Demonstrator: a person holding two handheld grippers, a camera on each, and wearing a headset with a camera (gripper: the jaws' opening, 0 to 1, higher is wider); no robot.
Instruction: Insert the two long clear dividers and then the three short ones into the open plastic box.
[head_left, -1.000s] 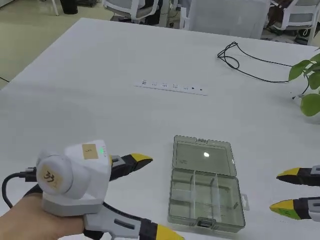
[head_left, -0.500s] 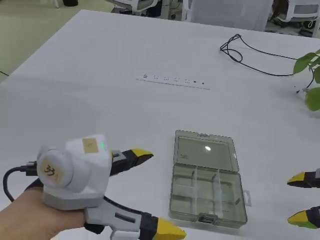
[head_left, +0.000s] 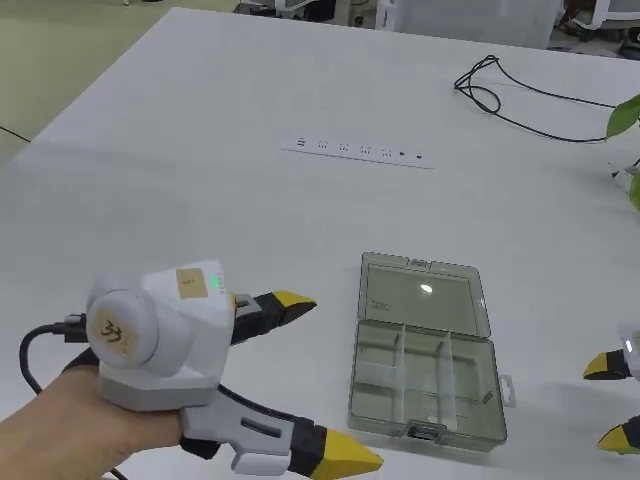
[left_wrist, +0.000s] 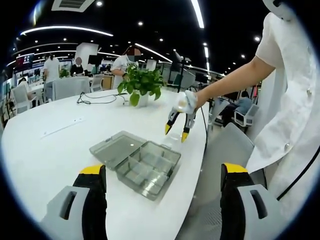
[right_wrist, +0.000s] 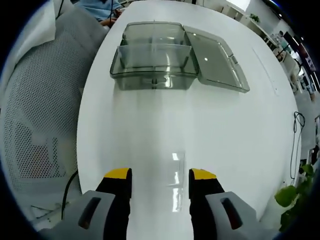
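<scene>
White desk (head_left: 200, 200) takes most of the head view. A grey mesh chair (right_wrist: 45, 100) sits off its edge in the right gripper view. A leafy green plant (left_wrist: 140, 82) stands on the desk, beyond the box as the left gripper view looks.

Open plastic box (head_left: 375, 420) – smoky clear – lies flat on the desk near the person's edge, between the two tongs and touching neither. Its lid (head_left: 425, 295) is folded back flat on the desk on the far side, and the latch faces the person.

Left tongs (head_left: 328, 381) are held in the person's hand (head_left: 70, 430) to the left of the box, above the desk. The yellow-tipped jaws are spread wide with nothing between them. In the left gripper view the box sits ahead between the two jaws.

Right tongs (head_left: 610, 400) are at the right edge of the head view, well apart from the box. Jaws are apart and empty. The right gripper view looks across bare desk to the box's latch side.

A white power strip (head_left: 358, 152) lies mid-desk beyond the box. A black cable (head_left: 500, 95) loops near the far right corner.

Clear dividers (head_left: 399, 375) stand upright inside the box, splitting it into compartments – exact count hard to tell.
</scene>
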